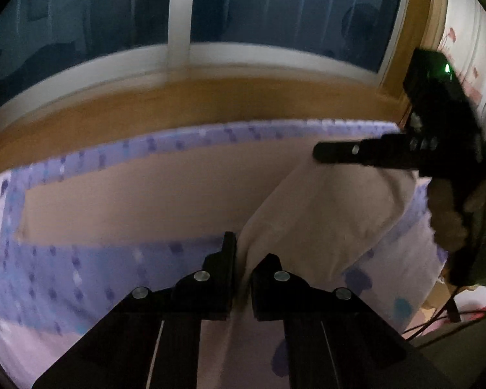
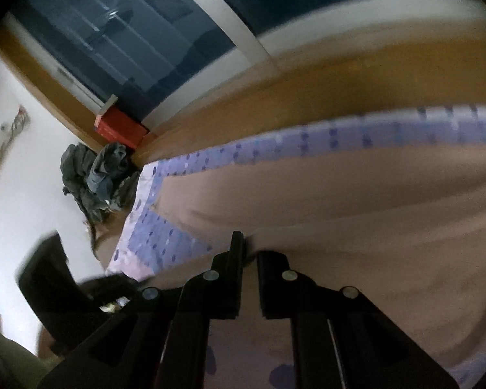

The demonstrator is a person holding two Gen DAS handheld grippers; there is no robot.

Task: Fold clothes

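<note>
Holding a pale beige garment (image 1: 324,220) by two points, both grippers are closed to a narrow gap with cloth in it. In the left wrist view the left gripper (image 1: 243,259) has a fold of the fabric pinched between its jaws, and the cloth rises from there up and to the right towards the right gripper (image 1: 327,154), which shows in profile with a gloved hand (image 1: 453,214) behind it; the raised strip's long axis therefore runs roughly from one gripper to the other. The right wrist view shows the right gripper (image 2: 249,253) nipping an edge of the same garment (image 2: 356,194), whose main body lies spread flat ahead of and to the right of its jaws on a purple patterned bedsheet (image 2: 165,243). That flat part is long across the bed, parallel to the wooden ledge (image 1: 178,103) under the window (image 1: 113,16). Judgement: a fold is in hand, with one edge lifted off the bed; the right gripper sits farther over the flat cloth and the left nearer the person, so the lifted edge would be carried across the garment's short axis. Both frames are motion-blurred, so seams and garment type cannot be determined. A heap of dark clothes (image 2: 97,175) lies well apart near a red box (image 2: 120,126).
</note>
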